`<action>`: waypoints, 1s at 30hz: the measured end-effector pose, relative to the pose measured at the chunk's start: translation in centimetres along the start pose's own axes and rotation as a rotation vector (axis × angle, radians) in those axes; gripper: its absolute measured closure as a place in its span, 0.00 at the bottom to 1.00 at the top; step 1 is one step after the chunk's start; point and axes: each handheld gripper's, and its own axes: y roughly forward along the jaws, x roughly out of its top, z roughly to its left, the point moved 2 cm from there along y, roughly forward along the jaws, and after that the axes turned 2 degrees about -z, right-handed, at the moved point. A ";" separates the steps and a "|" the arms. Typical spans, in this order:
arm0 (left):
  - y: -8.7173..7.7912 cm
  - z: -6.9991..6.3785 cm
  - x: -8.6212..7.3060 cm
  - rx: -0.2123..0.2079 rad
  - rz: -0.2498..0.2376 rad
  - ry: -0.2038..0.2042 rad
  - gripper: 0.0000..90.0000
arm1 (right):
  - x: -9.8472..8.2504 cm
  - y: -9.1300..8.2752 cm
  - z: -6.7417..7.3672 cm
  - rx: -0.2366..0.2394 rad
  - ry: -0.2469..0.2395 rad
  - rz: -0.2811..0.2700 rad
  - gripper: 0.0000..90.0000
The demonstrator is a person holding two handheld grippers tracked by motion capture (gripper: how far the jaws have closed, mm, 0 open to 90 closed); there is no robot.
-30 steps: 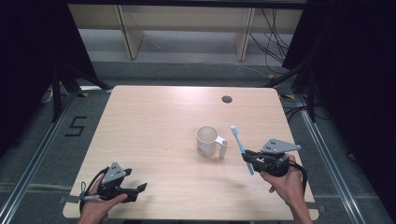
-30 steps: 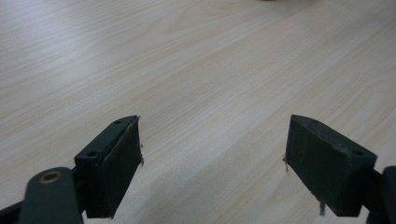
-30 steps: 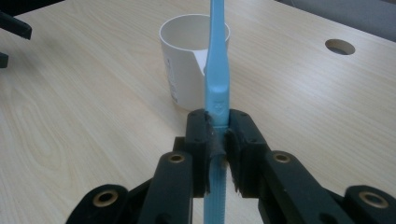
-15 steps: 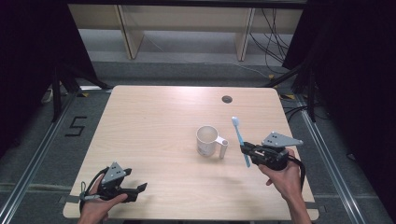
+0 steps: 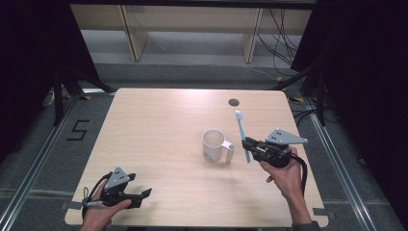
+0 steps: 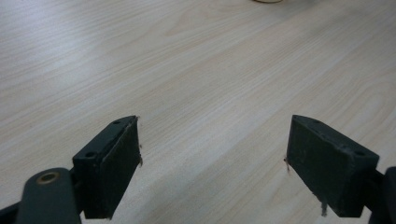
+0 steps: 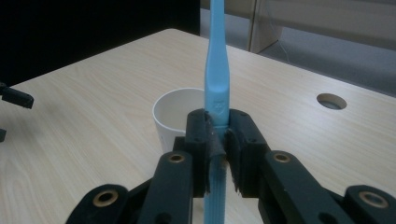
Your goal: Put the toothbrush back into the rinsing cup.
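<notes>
A light blue toothbrush (image 5: pixel 241 132) stands nearly upright, head up, with my right gripper (image 5: pixel 248 144) shut on its handle just right of a white mug (image 5: pixel 214 144). In the right gripper view the jaws pinch the toothbrush (image 7: pixel 217 79) and the mug (image 7: pixel 175 112) sits right behind them, its mouth open upward. The mug's handle points toward my right gripper. My left gripper (image 5: pixel 144 193) rests near the table's front left edge, open, with bare tabletop between its fingers (image 6: pixel 112 158).
The light wooden table (image 5: pixel 159 125) has a round cable hole (image 5: pixel 234 102) at the back right. Shelving and cables stand beyond the far edge. A floor mark "5" lies left of the table.
My right gripper has carried the toothbrush a little left and up, closer to the mug. The left gripper has stayed put.
</notes>
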 end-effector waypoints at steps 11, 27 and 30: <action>-0.1 0.0 0.1 0.010 0.012 0.012 0.19 | 1.2 1.8 0.1 0.010 0.002 -0.072 0.88; -0.2 0.2 0.1 0.005 0.028 0.026 0.19 | 1.7 3.6 0.2 -0.001 -0.009 -0.136 0.88; -0.2 0.2 0.0 0.005 0.028 0.024 0.19 | 1.8 3.9 0.0 0.000 -0.021 -0.149 0.88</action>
